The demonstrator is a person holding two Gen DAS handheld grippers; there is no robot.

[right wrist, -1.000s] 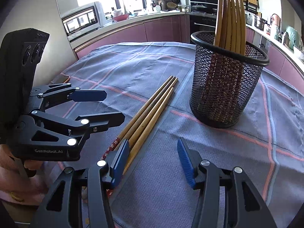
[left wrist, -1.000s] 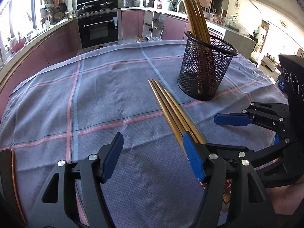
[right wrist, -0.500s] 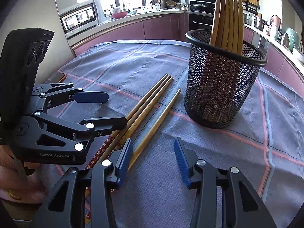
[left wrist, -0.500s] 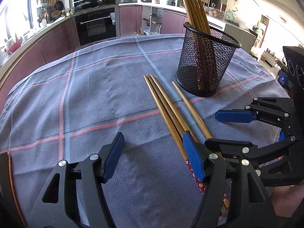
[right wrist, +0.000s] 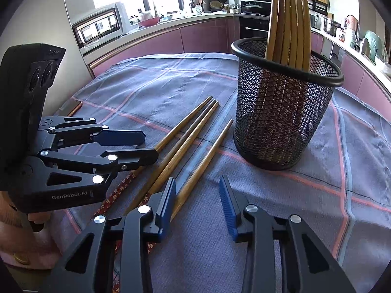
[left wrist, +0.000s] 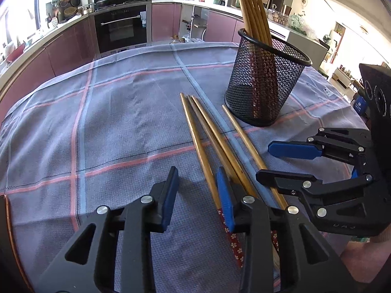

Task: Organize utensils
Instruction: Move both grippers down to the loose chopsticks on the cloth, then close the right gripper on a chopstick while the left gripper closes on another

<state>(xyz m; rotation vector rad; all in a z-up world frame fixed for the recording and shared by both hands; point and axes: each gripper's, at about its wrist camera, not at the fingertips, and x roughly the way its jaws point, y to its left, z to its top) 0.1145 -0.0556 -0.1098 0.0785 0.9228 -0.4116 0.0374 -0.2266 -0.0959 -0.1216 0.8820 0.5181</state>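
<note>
Several wooden chopsticks lie on the checked cloth: three side by side (left wrist: 207,131) (right wrist: 185,131) and a single one (left wrist: 244,136) (right wrist: 207,153) a little apart, nearer the black mesh holder (left wrist: 264,85) (right wrist: 281,122). More chopsticks (left wrist: 254,7) (right wrist: 290,24) stand upright in the holder. My left gripper (left wrist: 198,195) (right wrist: 150,146) hangs low over the three; its jaws are closing, and the leftmost chopstick runs along its right finger, not pinched. My right gripper (right wrist: 198,195) (left wrist: 264,161) is also closing, with the single chopstick beside its left finger and not pressed.
The blue-grey cloth (left wrist: 122,122) with red stripes covers a round table with a copper rim (left wrist: 7,219). A hand (right wrist: 24,249) holds the left gripper at the near edge. Kitchen counters and an oven (left wrist: 122,29) stand beyond the table.
One chopstick has rolled away from the bundle toward the holder. Both grippers' jaws have narrowed, the left one sharply. The left view has tipped slightly closer to the chopsticks.
</note>
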